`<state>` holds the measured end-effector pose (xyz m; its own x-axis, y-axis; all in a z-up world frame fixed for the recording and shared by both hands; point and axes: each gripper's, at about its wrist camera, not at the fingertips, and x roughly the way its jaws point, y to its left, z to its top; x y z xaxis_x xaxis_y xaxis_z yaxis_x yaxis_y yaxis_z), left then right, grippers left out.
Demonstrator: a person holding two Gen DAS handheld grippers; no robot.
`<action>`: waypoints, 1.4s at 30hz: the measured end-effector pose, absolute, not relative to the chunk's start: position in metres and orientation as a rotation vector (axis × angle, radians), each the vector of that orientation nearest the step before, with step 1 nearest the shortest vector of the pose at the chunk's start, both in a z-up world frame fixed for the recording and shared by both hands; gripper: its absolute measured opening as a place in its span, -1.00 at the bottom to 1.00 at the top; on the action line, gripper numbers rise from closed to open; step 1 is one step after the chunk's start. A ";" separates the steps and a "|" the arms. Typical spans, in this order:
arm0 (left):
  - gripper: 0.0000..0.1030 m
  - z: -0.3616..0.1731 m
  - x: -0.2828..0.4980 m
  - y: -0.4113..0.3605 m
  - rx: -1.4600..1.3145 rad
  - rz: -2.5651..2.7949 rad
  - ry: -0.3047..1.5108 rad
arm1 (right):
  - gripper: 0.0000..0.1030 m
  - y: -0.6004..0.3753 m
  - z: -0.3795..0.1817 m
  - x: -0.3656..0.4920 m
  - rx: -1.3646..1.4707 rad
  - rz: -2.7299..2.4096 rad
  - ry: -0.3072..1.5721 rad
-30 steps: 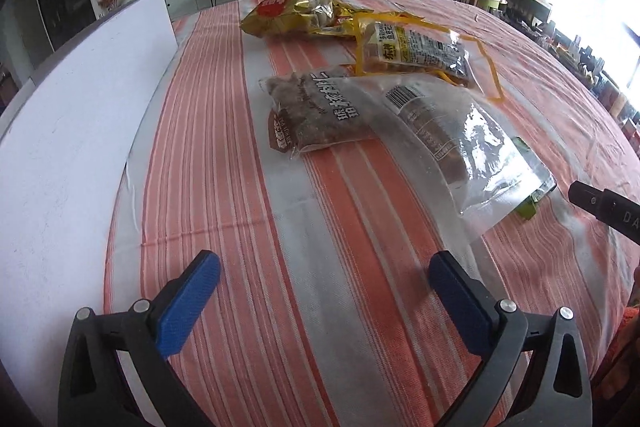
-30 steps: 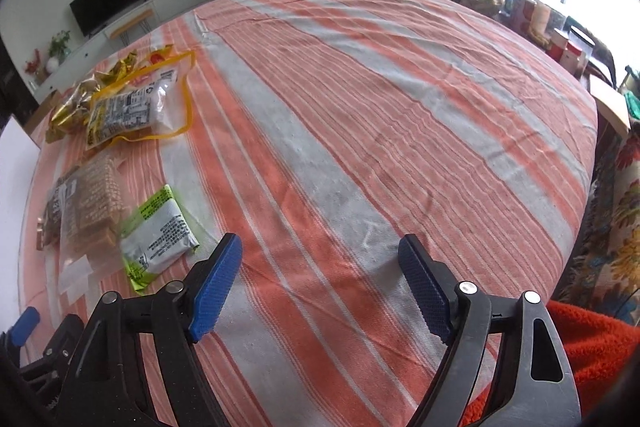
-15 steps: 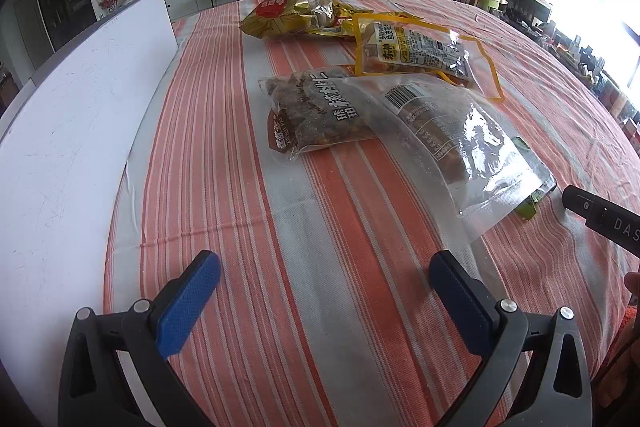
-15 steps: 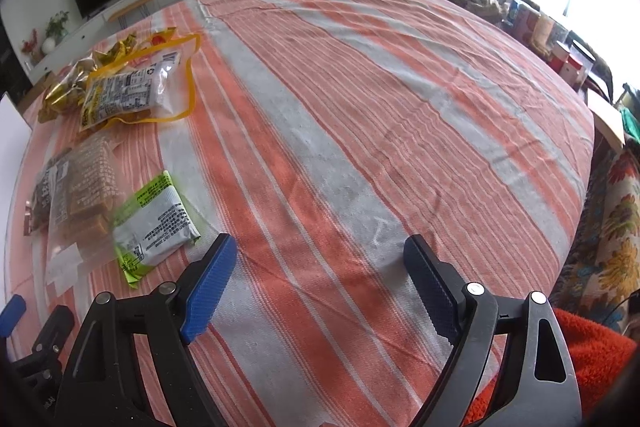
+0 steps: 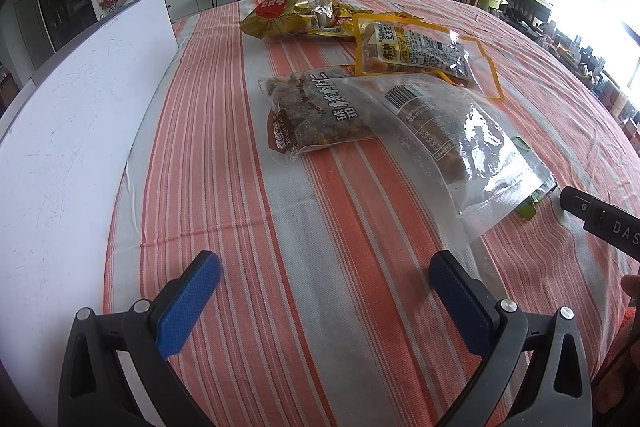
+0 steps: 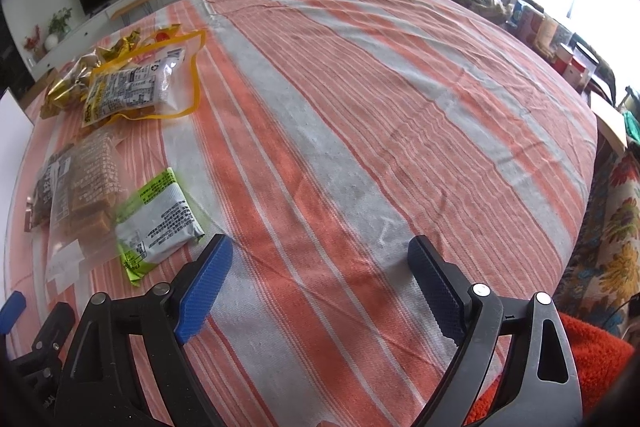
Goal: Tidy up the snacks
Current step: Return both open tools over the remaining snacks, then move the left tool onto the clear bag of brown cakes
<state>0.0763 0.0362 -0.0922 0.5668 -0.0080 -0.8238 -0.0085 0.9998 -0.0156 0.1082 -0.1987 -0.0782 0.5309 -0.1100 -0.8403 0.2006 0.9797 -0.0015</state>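
Observation:
Several snack bags lie on the striped tablecloth point(image 5: 224, 131). A gold bag point(image 5: 288, 17) sits farthest, then a yellow-edged clear bag point(image 5: 416, 47), a dark nut bag point(image 5: 312, 115) and a large clear pouch point(image 5: 452, 143) overlapping it. A small green and white packet point(image 6: 156, 219) lies by the pouch point(image 6: 80, 199), just ahead and left of my right gripper point(image 6: 320, 267). Its jaws are opening, with only cloth between them. My left gripper point(image 5: 324, 291) stands open over bare cloth, short of the bags. The right gripper's black tip point(image 5: 592, 219) shows in the left wrist view.
A white board point(image 5: 72, 115) lies along the table's left side. Bottles and boxes point(image 6: 540, 27) crowd a shelf past the far right edge. A red cloth point(image 6: 576, 359) and a flowered fabric point(image 6: 608, 235) lie at the near right. The cloth point(image 6: 400, 87) stretches bare to the right.
The right gripper's jaws have spread wider, and its view has shifted slightly, bringing the green packet closer. The left gripper has stayed put.

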 end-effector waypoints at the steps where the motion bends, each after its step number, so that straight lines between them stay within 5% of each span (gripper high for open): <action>1: 1.00 -0.092 0.076 0.036 -0.018 0.000 0.968 | 0.78 -0.199 -0.078 0.108 0.099 -0.185 0.995; 16: 1.00 -0.092 0.077 0.036 -0.018 -0.001 0.968 | 0.79 -0.202 -0.077 0.108 0.122 -0.173 0.993; 25: 0.97 -0.062 0.080 0.058 -0.121 -0.040 0.993 | 0.76 -0.254 -0.069 0.094 0.514 -0.034 0.881; 31: 0.98 -0.029 0.119 0.033 -0.058 -0.171 1.078 | 0.76 -0.242 -0.070 0.098 0.448 -0.065 0.893; 42: 0.96 -0.060 0.214 -0.048 0.093 -0.014 1.143 | 0.76 -0.254 -0.072 0.092 0.532 -0.033 0.863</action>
